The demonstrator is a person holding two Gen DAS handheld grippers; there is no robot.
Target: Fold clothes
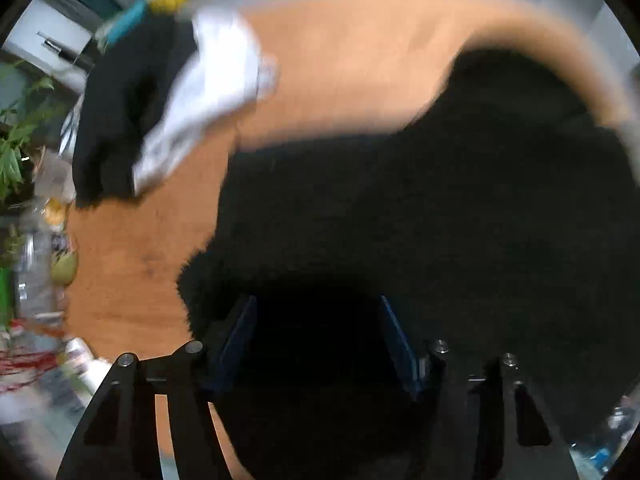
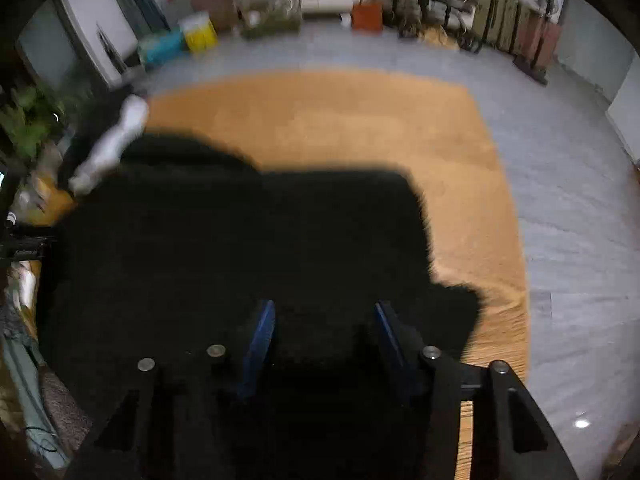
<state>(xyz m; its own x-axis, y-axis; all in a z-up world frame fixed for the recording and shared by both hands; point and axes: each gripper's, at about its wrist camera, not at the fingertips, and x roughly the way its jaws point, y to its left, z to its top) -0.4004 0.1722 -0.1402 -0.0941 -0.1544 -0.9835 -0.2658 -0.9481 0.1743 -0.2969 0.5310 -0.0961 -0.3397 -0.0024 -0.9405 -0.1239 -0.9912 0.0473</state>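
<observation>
A large black fleecy garment (image 1: 400, 220) lies spread on the orange wooden table (image 1: 340, 60). My left gripper (image 1: 318, 308) hovers low over its near left part, blue-padded fingers wide apart and dark cloth showing between them. In the right wrist view the same black garment (image 2: 240, 240) covers the near left of the table (image 2: 340, 120). My right gripper (image 2: 324, 306) is over its near edge, also open. Whether the pads touch the cloth is lost in blur and darkness.
A second black garment (image 1: 120, 112) with a white one (image 1: 208, 92) over it lies at the table's far left; the white garment (image 2: 116, 140) also shows at the left of the right view. A plant (image 1: 16, 140) and clutter line the left. Grey floor (image 2: 580, 200) surrounds the table, with boxes and a yellow bucket (image 2: 200, 34) beyond.
</observation>
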